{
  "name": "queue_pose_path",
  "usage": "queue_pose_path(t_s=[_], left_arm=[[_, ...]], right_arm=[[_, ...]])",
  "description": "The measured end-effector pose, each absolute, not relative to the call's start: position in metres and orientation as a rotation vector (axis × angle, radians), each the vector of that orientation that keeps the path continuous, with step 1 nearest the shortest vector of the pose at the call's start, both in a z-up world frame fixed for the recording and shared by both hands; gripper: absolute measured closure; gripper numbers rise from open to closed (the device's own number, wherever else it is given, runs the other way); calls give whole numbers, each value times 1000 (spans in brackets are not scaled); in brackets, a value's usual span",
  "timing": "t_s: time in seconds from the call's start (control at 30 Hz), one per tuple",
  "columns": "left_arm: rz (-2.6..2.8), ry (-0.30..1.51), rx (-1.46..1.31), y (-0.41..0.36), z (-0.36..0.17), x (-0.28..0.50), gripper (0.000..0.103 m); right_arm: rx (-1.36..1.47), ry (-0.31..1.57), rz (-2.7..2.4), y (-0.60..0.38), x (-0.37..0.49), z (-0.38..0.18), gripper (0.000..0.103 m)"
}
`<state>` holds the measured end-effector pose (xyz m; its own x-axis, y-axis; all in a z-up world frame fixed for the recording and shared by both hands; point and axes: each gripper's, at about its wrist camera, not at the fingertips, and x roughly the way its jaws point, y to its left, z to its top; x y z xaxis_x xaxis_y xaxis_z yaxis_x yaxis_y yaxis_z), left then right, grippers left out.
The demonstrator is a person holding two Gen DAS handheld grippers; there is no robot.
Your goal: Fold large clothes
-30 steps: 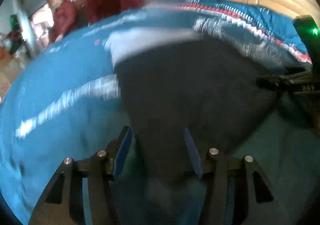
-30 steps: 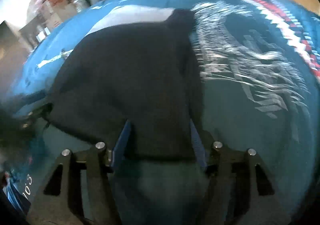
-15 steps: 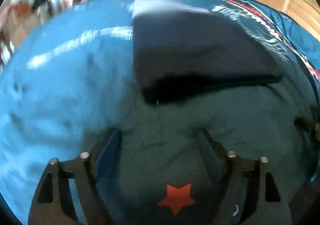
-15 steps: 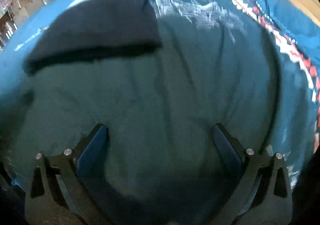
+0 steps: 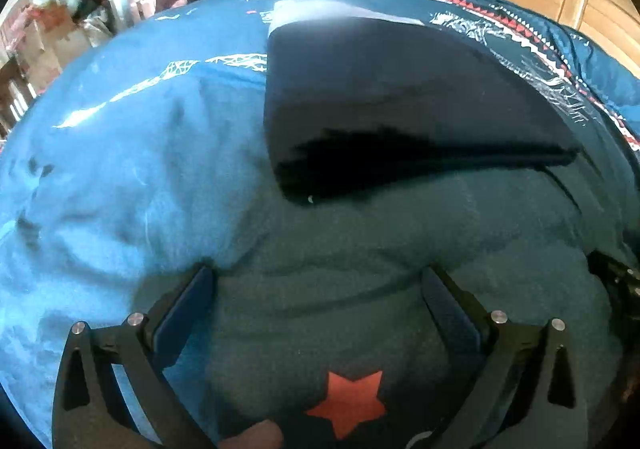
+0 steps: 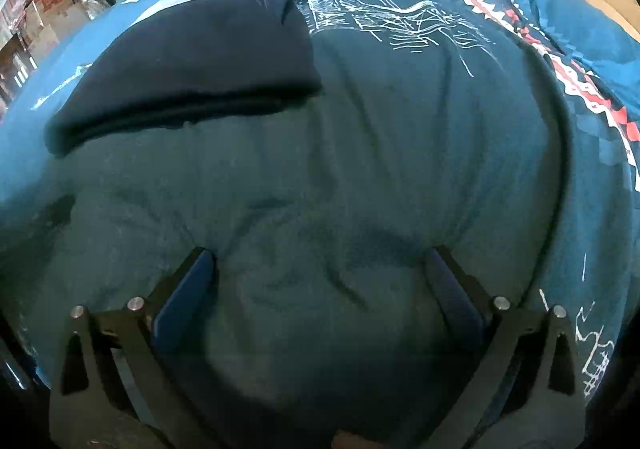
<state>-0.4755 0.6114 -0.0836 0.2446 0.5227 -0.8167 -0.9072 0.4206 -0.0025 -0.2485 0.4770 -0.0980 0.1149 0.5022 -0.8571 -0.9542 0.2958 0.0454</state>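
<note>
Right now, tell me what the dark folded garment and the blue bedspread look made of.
Dark folded garment: probably thick knit or fleece; matte, soft rounded fold edge, no sheen. Blue bedspread: looks like woven cotton or blend; soft wrinkles, printed white and red pattern, slight sheen in the left wrist view.

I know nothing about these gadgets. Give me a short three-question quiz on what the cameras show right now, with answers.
1. True or false: the left gripper is clamped shut on cloth.
2. Which colour is the folded garment on the bedspread? A) dark navy B) yellow C) white
3. Fill in: near the bottom of the left wrist view, between the fingers, sits a red ____.

Key:
1. False. Its jaws stand wide apart with only bedspread between them; the right gripper is open too.
2. A. It lies folded beyond both grippers, touched by neither.
3. Star. What it is printed on cannot be told.
</note>
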Motion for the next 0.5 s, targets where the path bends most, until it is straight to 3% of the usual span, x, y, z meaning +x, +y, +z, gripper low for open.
queue_pose_path(t_s=[0.5], left_arm=[[1066, 836, -500, 609, -85, -475, 0]], right_arm=[[-601, 915, 1175, 473, -253, -99, 0]])
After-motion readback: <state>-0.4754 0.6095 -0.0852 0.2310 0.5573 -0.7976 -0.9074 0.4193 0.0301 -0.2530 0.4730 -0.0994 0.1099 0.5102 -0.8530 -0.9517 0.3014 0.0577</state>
